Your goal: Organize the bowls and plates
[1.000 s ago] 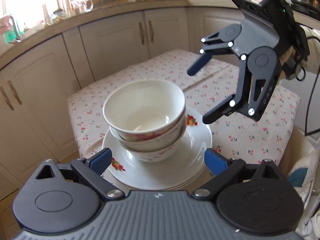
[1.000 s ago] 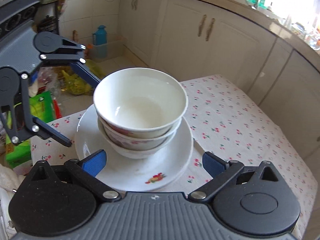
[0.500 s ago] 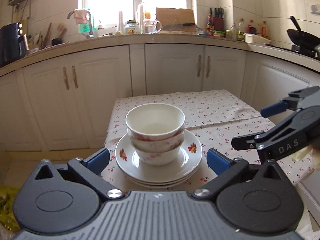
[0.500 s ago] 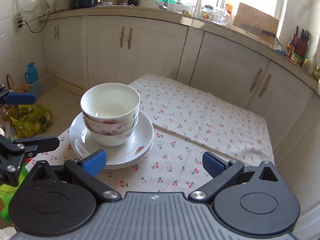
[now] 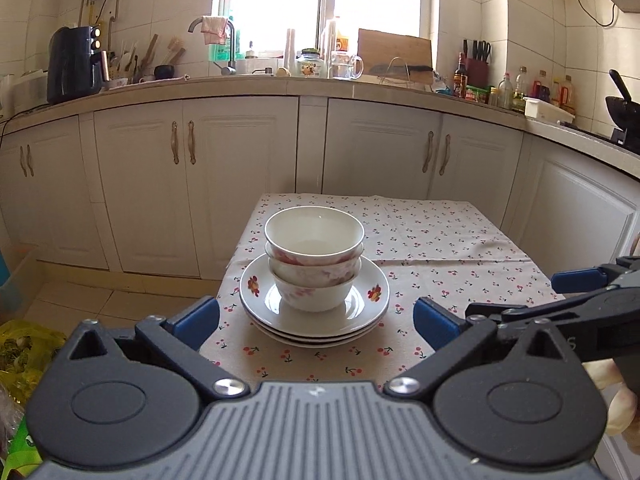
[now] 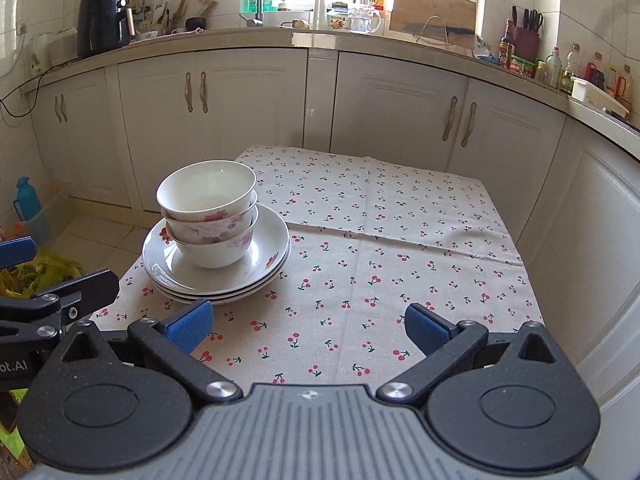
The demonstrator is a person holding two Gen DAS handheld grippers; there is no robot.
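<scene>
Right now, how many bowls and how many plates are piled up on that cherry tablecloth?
Bowls: 3, nested one inside another
Plates: 3, stacked under the bowls
Total: 6 pieces of crockery, all in one pile

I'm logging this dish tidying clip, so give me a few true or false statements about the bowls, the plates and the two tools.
1. White floral bowls are nested on stacked white plates. True.
2. The left tool grips a bowl. False: it is open, holding nothing.
3. The cherry-print tablecloth covers the table. True.
4. The right tool is shut. False: it is open and empty.
5. The stack sits at the table's right edge. False: near the left front corner.
</scene>
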